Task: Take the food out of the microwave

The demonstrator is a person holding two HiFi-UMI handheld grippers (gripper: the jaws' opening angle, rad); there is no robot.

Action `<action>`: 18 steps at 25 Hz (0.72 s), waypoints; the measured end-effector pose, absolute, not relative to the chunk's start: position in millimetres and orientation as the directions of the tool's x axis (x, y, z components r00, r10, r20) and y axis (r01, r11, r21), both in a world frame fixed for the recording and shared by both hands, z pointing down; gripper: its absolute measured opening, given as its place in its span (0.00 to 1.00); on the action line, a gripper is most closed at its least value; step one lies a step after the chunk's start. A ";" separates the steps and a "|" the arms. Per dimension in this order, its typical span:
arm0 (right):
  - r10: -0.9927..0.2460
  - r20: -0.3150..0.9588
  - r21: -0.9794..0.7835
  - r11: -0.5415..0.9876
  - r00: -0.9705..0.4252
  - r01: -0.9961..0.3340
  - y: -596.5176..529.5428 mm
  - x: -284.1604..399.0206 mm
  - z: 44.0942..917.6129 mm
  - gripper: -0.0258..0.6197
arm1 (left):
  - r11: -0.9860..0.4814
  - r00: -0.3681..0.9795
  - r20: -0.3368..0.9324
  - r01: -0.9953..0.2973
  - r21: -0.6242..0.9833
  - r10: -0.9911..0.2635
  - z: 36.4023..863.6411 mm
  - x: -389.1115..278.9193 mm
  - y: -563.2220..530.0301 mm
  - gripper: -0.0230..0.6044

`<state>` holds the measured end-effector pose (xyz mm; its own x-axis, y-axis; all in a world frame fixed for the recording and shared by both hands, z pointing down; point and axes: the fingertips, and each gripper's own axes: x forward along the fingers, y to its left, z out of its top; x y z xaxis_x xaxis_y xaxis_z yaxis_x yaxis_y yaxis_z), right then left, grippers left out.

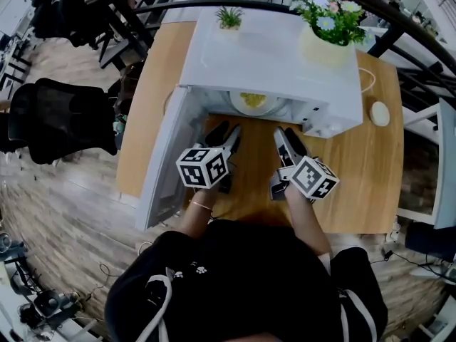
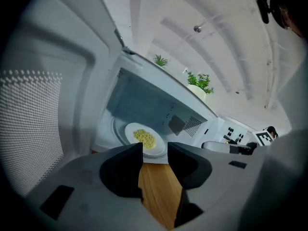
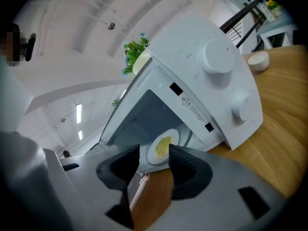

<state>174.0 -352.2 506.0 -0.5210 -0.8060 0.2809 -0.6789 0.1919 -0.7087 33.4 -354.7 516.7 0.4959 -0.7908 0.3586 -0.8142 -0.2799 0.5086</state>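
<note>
Plate (image 1: 267, 109) of yellow food shows half hidden under the microwave (image 1: 271, 55) roof. We hold left gripper (image 2: 155, 148) and right gripper (image 3: 154, 150) empty, jaws partly apart.

Open straight ahead: mouth of the microwave (image 1: 271, 55) free across its width, holding only the plate of yellow food (image 1: 253, 102) on the cavity floor. Bare strip of wooden table (image 1: 356, 177) in front of that mouth, under the left gripper (image 1: 226, 134) and right gripper (image 1: 286, 135). Hemmed on the left by the microwave door (image 1: 167, 155), swung wide and standing close along the left gripper's outer side. Hemmed on the right by the control panel (image 1: 329, 118) with its two knobs, near the right gripper. Capped above by the cavity roof, with a potted flowering plant (image 1: 331, 26) and small green plant (image 1: 229, 17) on top. Small white dish (image 1: 380, 113) well off to the right.
</note>
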 end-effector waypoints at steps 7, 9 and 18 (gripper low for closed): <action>-0.820 0.375 -0.745 0.010 -0.432 -0.667 -385.1 166.6 544.5 0.33 | -0.168 0.483 0.407 -0.778 0.605 -0.775 555.7 28.7 -391.8 0.27; -0.820 0.396 -0.764 -0.043 -0.414 -0.644 -391.0 163.7 556.6 0.34 | -0.130 0.479 0.418 -0.762 0.634 -0.772 566.1 28.1 -398.5 0.27; -0.811 0.446 -0.808 -0.183 -0.378 -0.560 -410.9 144.9 586.3 0.41 | -0.014 0.485 0.420 -0.668 0.744 -0.767 588.5 29.4 -413.8 0.30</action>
<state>144.9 -410.9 586.3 -0.3783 -0.8110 0.4462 -0.5600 -0.1833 -0.8080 29.4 -413.8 588.5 0.4846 -0.7672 0.4203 -0.6681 -0.0144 0.7440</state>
